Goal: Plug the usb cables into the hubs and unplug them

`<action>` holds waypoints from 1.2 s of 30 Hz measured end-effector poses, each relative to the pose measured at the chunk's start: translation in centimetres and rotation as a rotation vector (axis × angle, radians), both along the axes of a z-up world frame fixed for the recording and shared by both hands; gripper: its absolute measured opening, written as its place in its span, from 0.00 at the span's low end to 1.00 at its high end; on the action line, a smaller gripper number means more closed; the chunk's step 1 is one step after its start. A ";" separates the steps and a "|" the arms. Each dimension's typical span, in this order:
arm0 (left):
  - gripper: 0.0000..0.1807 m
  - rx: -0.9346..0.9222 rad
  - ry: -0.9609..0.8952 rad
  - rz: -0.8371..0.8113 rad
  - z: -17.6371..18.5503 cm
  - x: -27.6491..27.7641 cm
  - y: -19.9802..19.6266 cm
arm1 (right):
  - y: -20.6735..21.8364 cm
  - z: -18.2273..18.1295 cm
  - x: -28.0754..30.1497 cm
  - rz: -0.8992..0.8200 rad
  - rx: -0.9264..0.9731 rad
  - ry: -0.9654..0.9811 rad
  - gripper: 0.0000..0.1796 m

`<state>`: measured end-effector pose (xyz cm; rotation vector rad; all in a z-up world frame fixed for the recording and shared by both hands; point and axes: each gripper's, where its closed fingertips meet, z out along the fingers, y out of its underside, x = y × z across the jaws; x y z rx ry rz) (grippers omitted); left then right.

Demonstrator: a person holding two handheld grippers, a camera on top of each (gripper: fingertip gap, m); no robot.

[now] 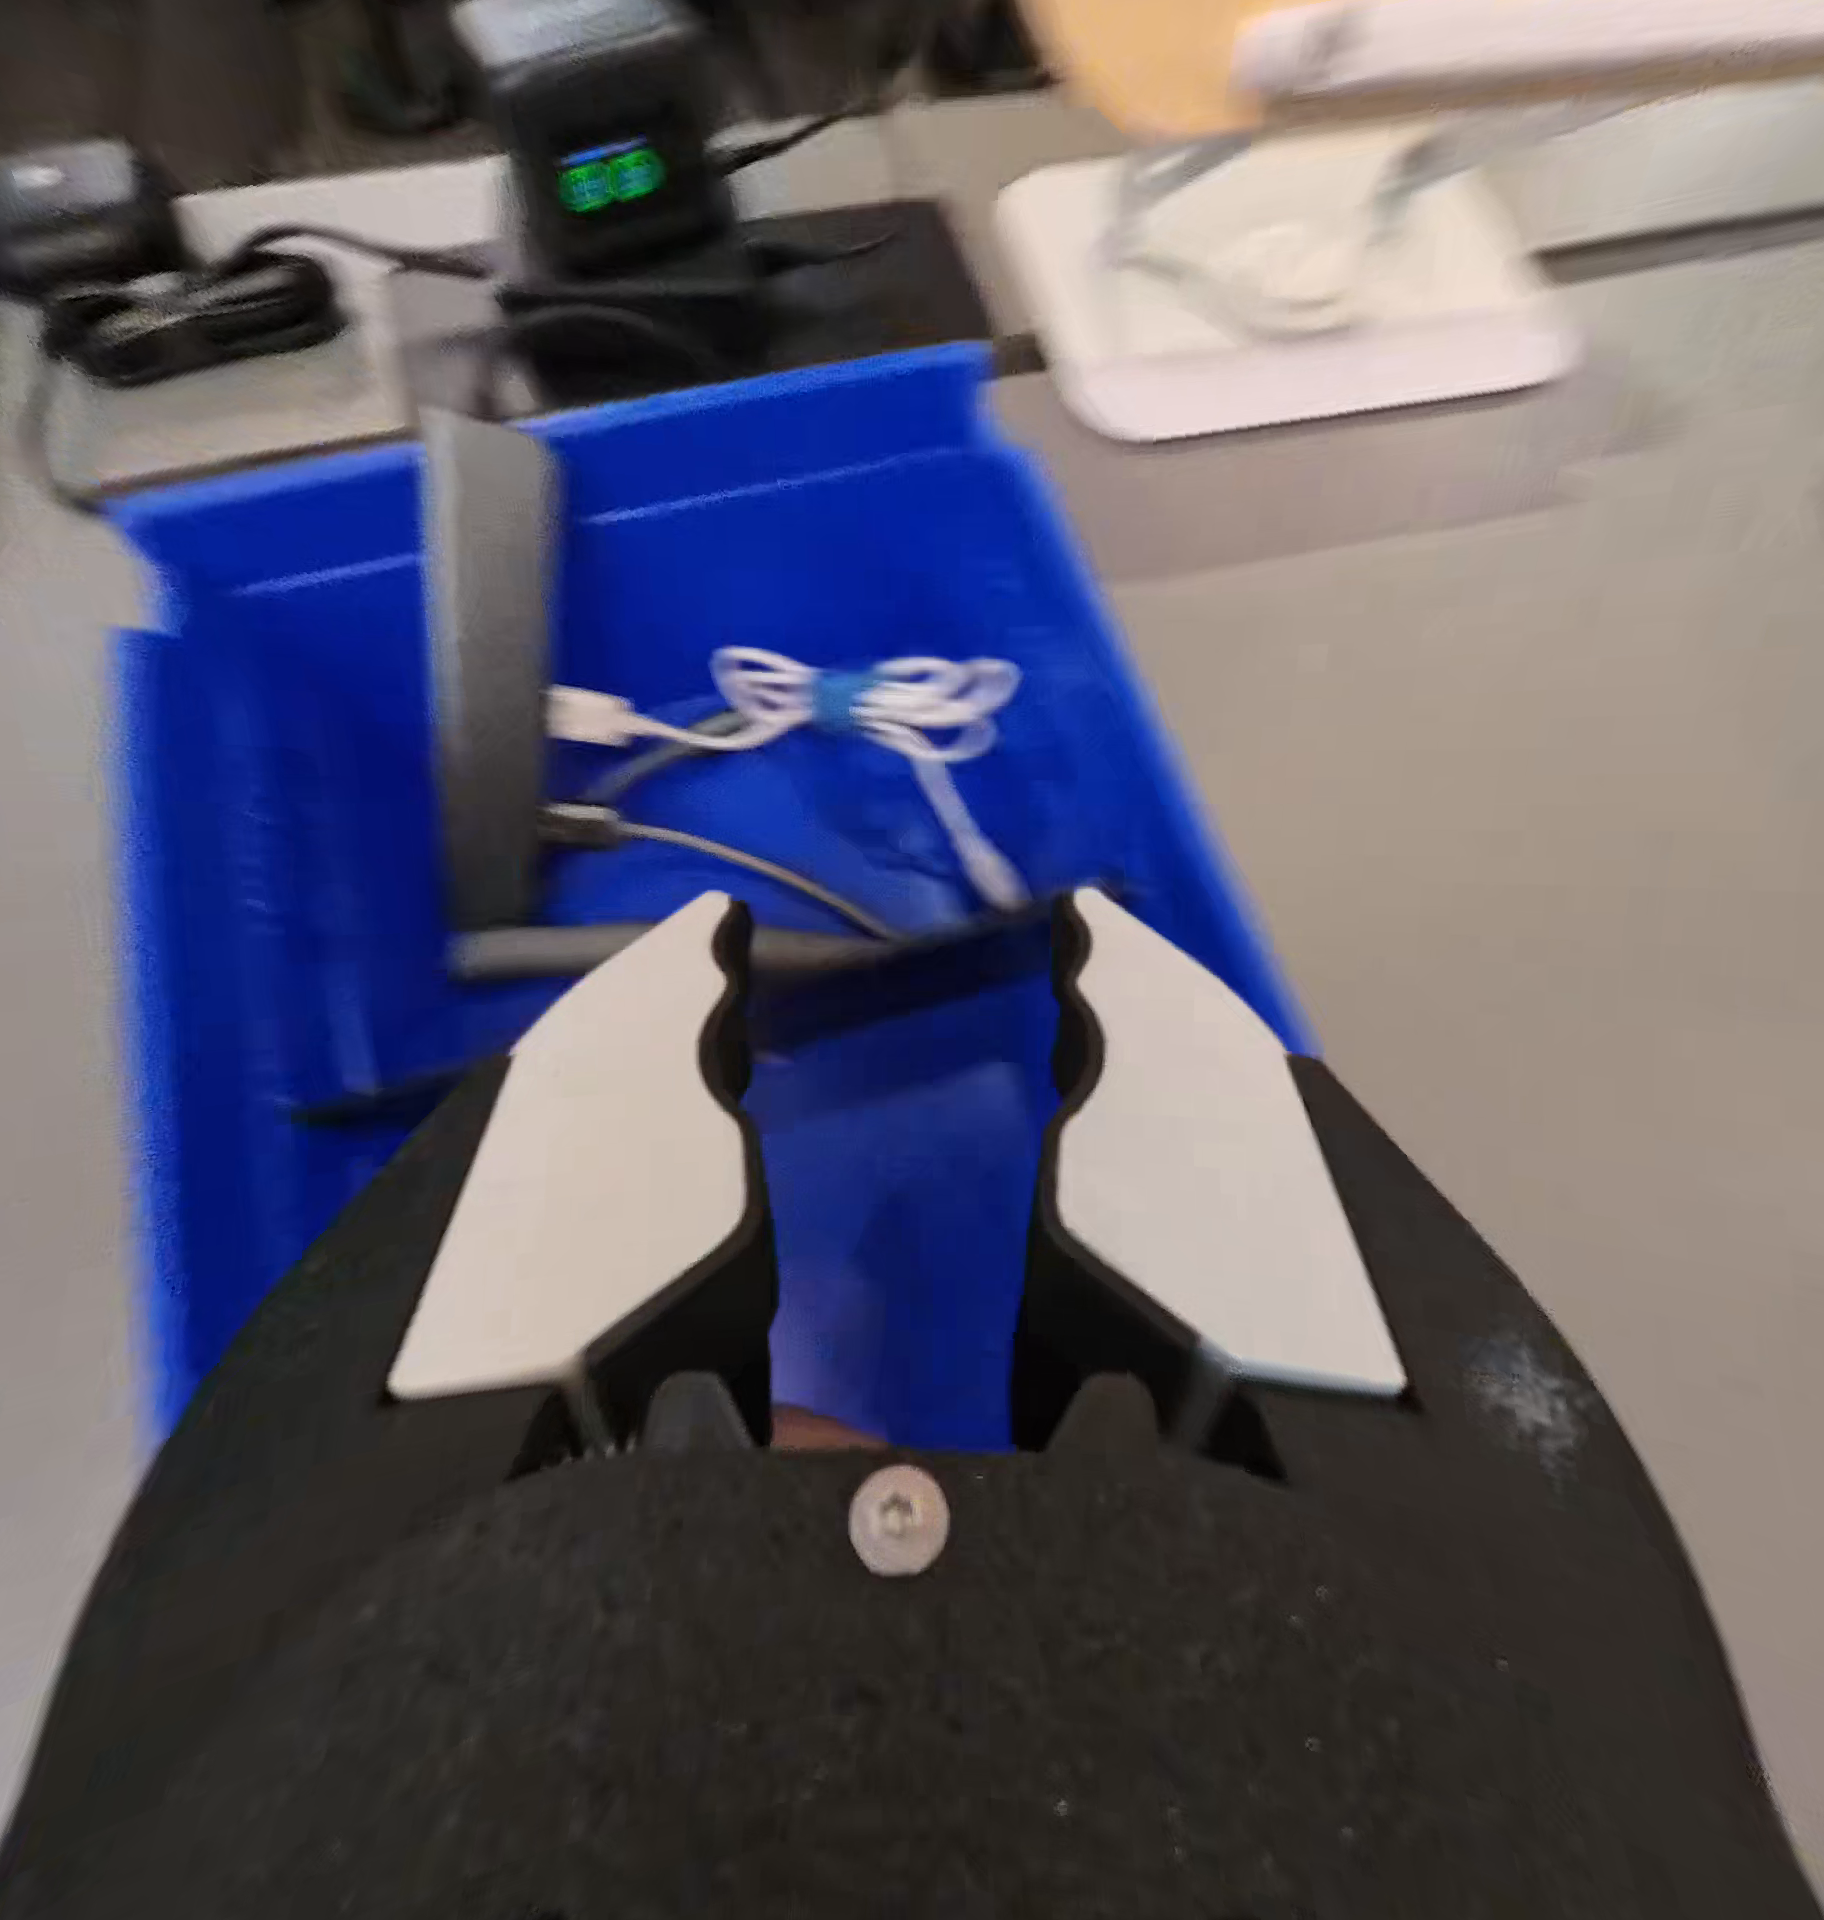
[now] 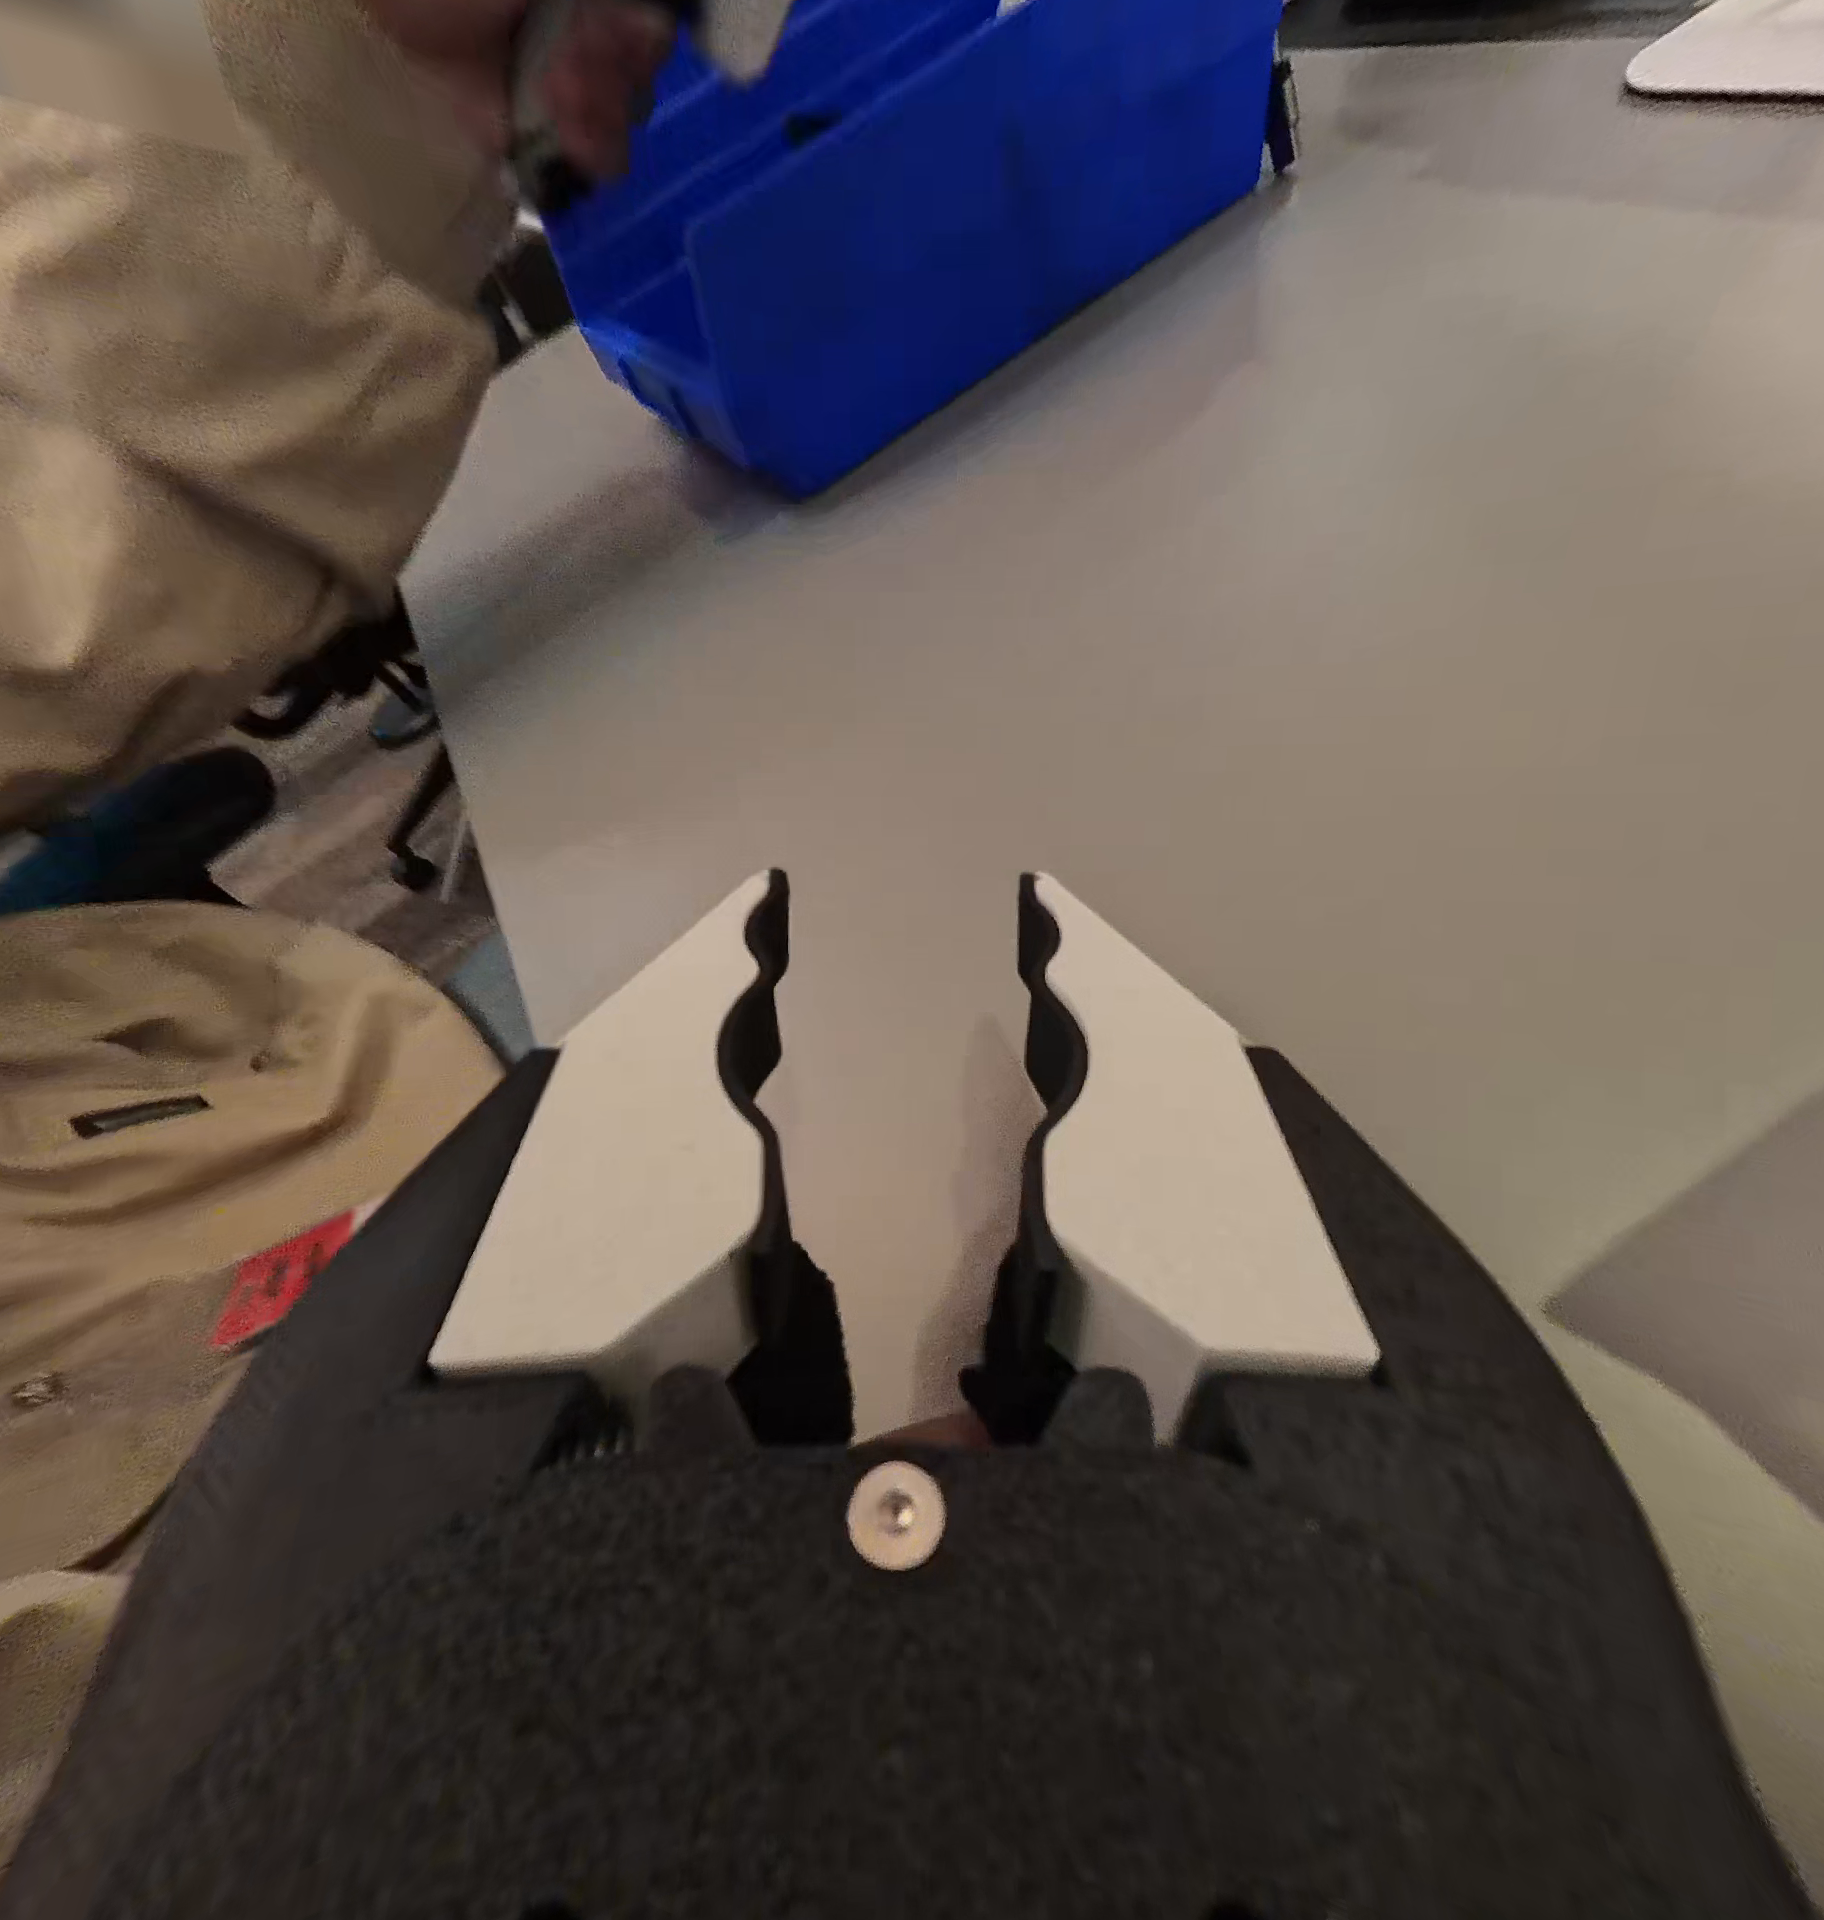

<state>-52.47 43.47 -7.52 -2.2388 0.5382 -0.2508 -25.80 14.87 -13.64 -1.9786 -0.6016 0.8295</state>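
left wrist view is showing the left tool [image 1: 900,914] gaping empty, bundled white usb cable [image 1: 866,696] lying crosswise just ahead inside the blue plastic bin [image 1: 222,831]; the right tool [image 2: 900,894], also gaping empty, is hovering farther off.

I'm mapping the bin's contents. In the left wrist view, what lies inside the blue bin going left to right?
Upright dark hub → white plug and black plug at its face → bundled white cable → the blue bin right wall.
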 end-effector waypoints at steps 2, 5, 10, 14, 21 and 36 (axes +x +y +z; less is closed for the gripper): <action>0.33 -0.033 0.100 0.071 -1.0 -2.0 4.6 | 0.2 -0.4 0.1 0.004 0.010 -0.026 0.24; 0.35 -0.080 0.241 0.122 -2.9 -4.0 9.5 | 0.1 -0.2 0.0 0.015 0.015 -0.021 0.24; 0.22 -0.150 0.370 0.128 -5.8 -5.1 12.6 | -0.2 -0.3 0.3 0.019 0.032 -0.044 0.24; 0.19 -0.114 0.394 0.103 -5.0 -5.3 12.8 | -0.2 -0.3 0.6 0.012 0.021 -0.032 0.24; 0.19 0.152 0.305 0.036 7.9 -3.8 10.2 | 0.1 1.2 0.8 -0.017 0.058 0.025 0.23; 0.18 0.474 0.353 -0.638 22.5 18.2 -14.6 | 2.9 28.2 1.6 -0.132 0.502 0.272 0.22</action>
